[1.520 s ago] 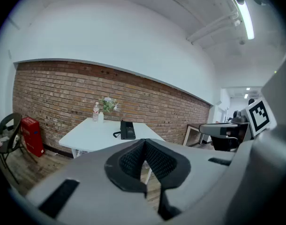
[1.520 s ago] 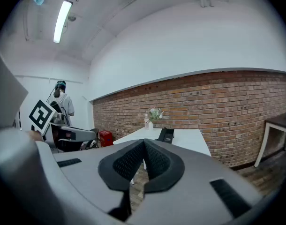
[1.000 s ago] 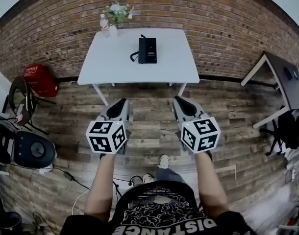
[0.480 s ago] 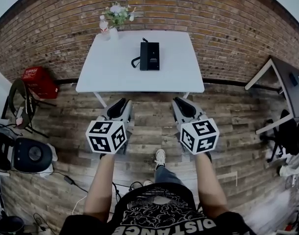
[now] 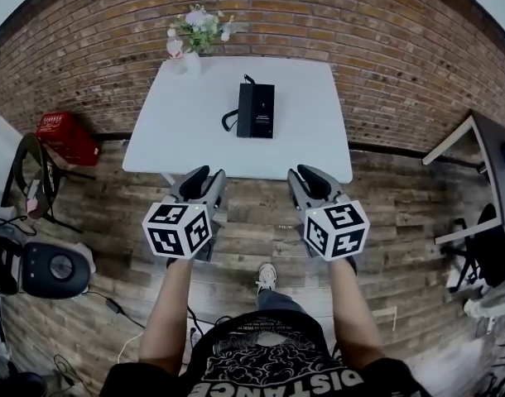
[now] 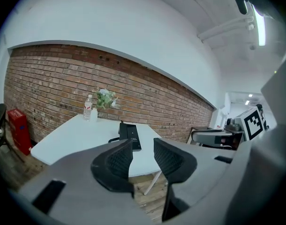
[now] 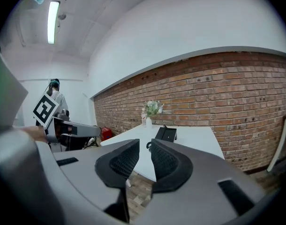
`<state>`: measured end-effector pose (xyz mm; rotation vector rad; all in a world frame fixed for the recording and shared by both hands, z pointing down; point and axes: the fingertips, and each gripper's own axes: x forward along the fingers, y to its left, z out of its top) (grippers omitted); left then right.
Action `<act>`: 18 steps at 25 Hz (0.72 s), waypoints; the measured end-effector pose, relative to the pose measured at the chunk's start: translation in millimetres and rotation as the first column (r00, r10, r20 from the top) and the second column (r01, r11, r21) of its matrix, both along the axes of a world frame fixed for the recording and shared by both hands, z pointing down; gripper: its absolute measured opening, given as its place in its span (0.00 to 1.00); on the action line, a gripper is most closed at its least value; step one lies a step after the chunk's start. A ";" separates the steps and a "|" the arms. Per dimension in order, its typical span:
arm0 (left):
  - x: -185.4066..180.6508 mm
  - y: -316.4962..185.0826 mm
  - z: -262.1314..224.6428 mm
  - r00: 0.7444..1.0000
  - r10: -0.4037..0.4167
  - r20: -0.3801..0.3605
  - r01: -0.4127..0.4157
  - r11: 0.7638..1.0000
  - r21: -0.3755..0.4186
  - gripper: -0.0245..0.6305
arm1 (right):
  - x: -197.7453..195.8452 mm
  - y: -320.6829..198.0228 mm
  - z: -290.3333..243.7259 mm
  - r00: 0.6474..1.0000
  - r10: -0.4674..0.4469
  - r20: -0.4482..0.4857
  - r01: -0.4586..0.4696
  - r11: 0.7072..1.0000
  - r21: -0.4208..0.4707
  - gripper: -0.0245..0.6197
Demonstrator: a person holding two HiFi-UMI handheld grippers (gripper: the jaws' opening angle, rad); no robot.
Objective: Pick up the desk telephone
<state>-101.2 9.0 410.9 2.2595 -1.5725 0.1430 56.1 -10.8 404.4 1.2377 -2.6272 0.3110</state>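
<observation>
Brick wall backs the table, phone lying mid-top. Only your right gripper view shows a person off to the side. Both forearms reach forward; left gripper and right gripper, empty, have just been opening, left wider.

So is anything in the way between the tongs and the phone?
No. Only bare white table lies before the desk telephone; bottle and flowers stand aside. The left tongs and right tongs, empty, have just been opening.

Both hand-held grippers newly ajar, empty
</observation>
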 end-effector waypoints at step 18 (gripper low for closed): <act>10.1 -129.0 13.7 0.999 -0.047 0.012 0.048 0.998 -0.039 0.32 | 10.8 -141.9 18.1 0.996 -0.080 0.028 0.081 0.995 -0.052 0.24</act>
